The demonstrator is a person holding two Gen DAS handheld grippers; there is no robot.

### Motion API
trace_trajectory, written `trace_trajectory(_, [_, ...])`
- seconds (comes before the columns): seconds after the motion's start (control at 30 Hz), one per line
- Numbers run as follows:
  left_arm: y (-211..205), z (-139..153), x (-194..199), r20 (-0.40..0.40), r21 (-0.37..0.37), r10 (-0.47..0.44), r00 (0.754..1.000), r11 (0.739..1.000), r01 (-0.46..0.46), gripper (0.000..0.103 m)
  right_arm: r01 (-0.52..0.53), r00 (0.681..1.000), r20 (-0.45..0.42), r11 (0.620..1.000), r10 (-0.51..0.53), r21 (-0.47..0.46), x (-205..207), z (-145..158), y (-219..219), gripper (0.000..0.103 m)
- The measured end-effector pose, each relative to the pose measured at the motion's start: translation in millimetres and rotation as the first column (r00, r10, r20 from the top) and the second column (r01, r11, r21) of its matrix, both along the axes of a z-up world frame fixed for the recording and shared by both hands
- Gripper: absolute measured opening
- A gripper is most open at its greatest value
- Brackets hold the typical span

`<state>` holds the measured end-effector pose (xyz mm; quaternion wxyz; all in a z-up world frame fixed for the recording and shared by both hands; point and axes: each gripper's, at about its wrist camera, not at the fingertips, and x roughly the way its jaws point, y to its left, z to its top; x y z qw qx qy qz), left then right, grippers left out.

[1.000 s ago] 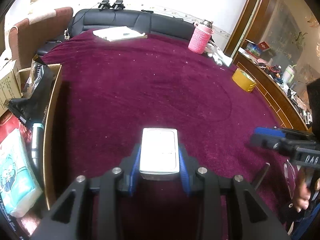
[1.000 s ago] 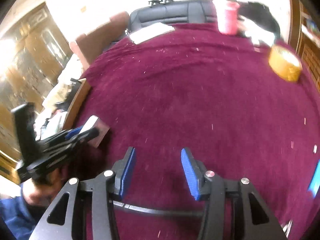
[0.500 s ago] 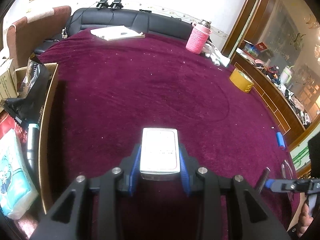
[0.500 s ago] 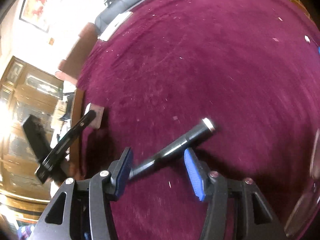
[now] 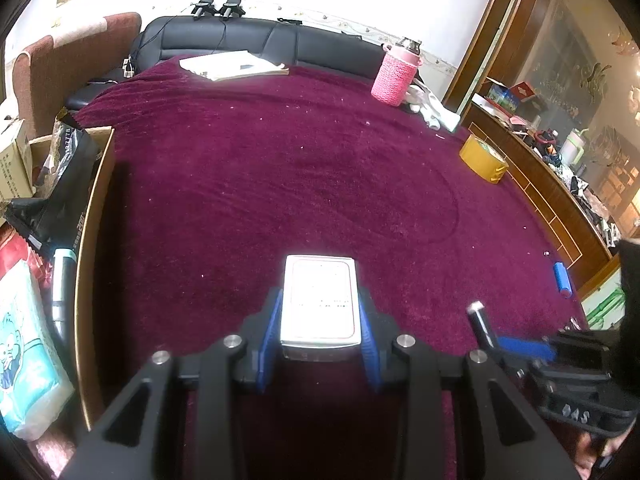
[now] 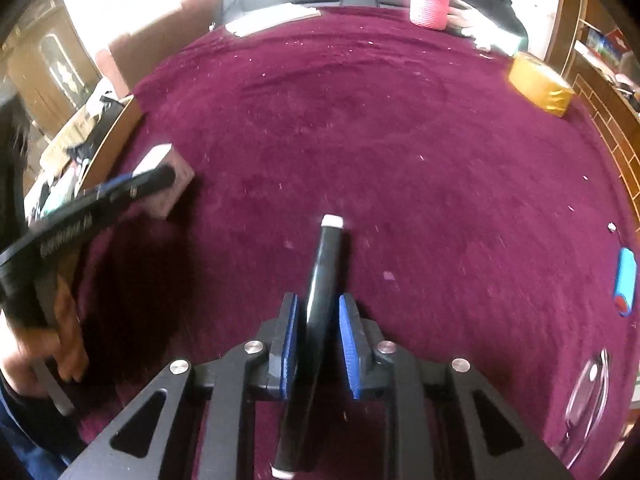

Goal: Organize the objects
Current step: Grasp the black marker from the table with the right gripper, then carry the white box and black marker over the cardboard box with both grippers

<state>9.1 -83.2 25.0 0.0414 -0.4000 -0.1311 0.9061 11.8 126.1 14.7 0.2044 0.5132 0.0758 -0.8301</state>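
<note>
Maroon cloth underfoot — your right gripper has just been closing around the black marker, mid-barrel. Light, stiff, slick; squeeze gently. Left gripper clamps the white box — rigid.

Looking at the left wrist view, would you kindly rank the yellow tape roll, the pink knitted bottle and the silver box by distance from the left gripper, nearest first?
1. Silver box, clamped in the left gripper.
2. Yellow tape roll, right, mid-table.
3. Pink knitted bottle, far edge, by the sofa.

"8117778" on black bag
</note>
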Motion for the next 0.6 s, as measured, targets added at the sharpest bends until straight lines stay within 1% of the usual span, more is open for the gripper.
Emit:
trace_trajectory(0.07, [1,0,-1,-0.001,-0.008,0.0,1.0,1.0,0.0,0.034,-0.013,0.999,-0.029,0.999,0.014,0.033,8,0,-2,0.026])
trace_trajectory(0.13, [3,0,-1,-0.001,-0.015,-0.001,1.0,1.0,0.001,0.034,-0.013,0.997,-0.069,0.999,0.016,0.038,13,-2,-1,0.026])
trace_trajectory(0.2, [4,1,-1,-0.003,-0.021,0.001,1.0,1.0,-0.001,0.034,0.003,0.996,-0.09,1.0,-0.001,0.031,12,-3,-1,0.016])
trace_trajectory(0.33, [7,5,4,-0.033,-0.045,0.005,0.999,0.999,-0.006,0.034,0.028,0.997,-0.076,0.997,-0.034,-0.069,10,4,6,0.016])
trace_trajectory(0.47, [17,18,17,-0.111,-0.121,0.005,0.994,0.992,-0.018,0.034,0.034,0.991,-0.124,0.992,-0.048,-0.118,12,22,3,0.016])
trace_trajectory(0.6, [20,30,28,-0.167,-0.168,0.017,0.986,0.985,-0.045,0.034,0.017,0.988,-0.15,0.987,-0.041,-0.161,15,33,-3,0.016])
